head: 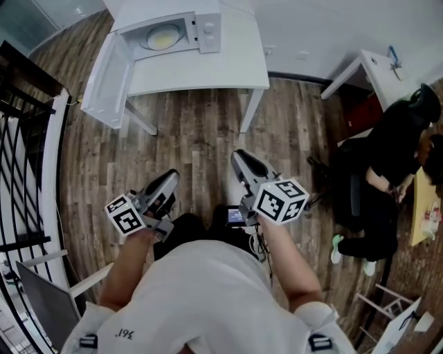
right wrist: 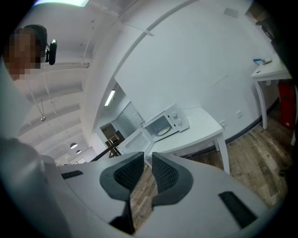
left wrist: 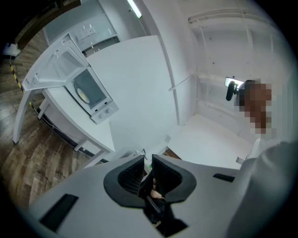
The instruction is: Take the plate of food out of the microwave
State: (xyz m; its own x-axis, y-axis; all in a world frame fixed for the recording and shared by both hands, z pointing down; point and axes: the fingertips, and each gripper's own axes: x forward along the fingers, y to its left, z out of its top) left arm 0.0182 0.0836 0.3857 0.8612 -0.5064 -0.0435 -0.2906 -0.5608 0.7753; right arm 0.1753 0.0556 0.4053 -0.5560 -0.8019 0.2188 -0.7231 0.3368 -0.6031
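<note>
Holding our left tool (head: 168, 180) and right tool (head: 241, 159) slightly parted, empty, open microwave (head: 197, 21) well ahead on the desk (head: 239, 52), plate (head: 163, 38) inside.

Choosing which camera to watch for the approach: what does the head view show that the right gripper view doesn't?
Head view only: the left gripper, a seated person in black, the black railing. Right gripper view only: ceiling lights, and how the right gripper stands: jaws slightly apart, empty. Both: the open microwave with the plate inside, on the white table.
</note>
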